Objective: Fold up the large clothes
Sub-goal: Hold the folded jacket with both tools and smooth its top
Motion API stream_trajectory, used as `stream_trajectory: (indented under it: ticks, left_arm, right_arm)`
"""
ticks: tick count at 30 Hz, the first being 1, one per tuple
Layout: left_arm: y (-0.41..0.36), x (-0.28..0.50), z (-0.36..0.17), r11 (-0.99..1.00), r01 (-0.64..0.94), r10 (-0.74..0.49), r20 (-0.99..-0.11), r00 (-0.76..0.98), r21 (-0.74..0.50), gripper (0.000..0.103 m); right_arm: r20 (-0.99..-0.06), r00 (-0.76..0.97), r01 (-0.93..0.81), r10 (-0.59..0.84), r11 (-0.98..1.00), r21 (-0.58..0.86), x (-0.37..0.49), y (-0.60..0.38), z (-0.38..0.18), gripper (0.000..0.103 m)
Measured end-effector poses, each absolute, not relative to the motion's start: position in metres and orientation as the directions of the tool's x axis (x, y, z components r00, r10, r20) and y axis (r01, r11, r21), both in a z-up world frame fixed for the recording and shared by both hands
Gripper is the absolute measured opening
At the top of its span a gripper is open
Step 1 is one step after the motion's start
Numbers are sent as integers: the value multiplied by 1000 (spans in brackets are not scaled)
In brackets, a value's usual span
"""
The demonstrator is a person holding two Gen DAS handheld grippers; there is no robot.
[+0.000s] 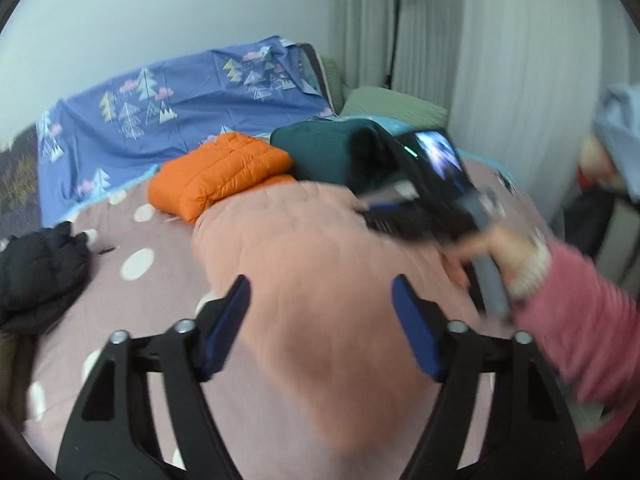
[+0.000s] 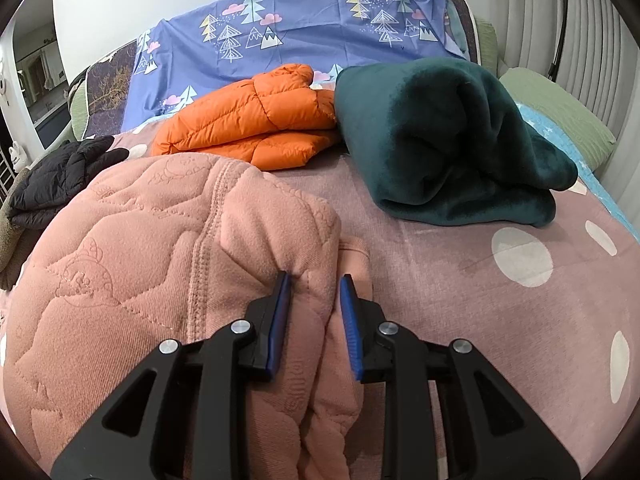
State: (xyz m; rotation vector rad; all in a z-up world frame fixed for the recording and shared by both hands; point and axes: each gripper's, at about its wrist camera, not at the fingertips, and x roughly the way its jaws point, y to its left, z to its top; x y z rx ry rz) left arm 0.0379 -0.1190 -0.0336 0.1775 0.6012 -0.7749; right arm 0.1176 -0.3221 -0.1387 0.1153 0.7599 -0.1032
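A pink quilted garment point(image 2: 140, 264) lies bunched on the bed; it also shows blurred in the left wrist view point(image 1: 320, 280). My right gripper point(image 2: 314, 280) is closed around a thick fold of this garment, its blue pads pressing the cloth on both sides. My left gripper point(image 1: 320, 284) is open wide above the garment, with nothing between its pads. The right gripper's body point(image 1: 436, 184) and the hand holding it point(image 1: 516, 256) show blurred at the right of the left wrist view.
A folded orange puffer jacket point(image 2: 252, 120) and a folded dark green fleece point(image 2: 452, 136) lie behind the garment. A black jacket point(image 2: 60, 176) lies at the left. The bed has a mauve spotted cover point(image 2: 500, 288), a blue tree-print sheet point(image 2: 320, 24) and green pillows point(image 2: 560, 116).
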Motion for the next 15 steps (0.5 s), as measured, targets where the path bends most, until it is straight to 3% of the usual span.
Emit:
stream_trajectory:
  ticks: [3,5,7,9,15]
  left_arm:
    - [-144,88,-37,730,659,-614,-597,517,-180,55]
    - [-162,116,-45,738,646,-597,-633,494,-192,55]
    - [-185,140,-72,768,636,-499,-690,524,-73,58]
    - [-193,138,-95,764,645,-460,-686,563,18,59]
    - [-190,132,-92,760,648,-455,-678,577,42,57]
  right_arm:
    - [-690,723,132,-41,988,80,118,-325,-139,26]
    - [-688,725,131,-33,987,90,117,-327,-140,26]
    - [-686,727,135,-27,985,104,117,-329,-141,27]
    - [-688,725,134,-23,985,108,118,-330,-144,28]
    - [-678,733,131,-47,989,73,117,-325,-140,31]
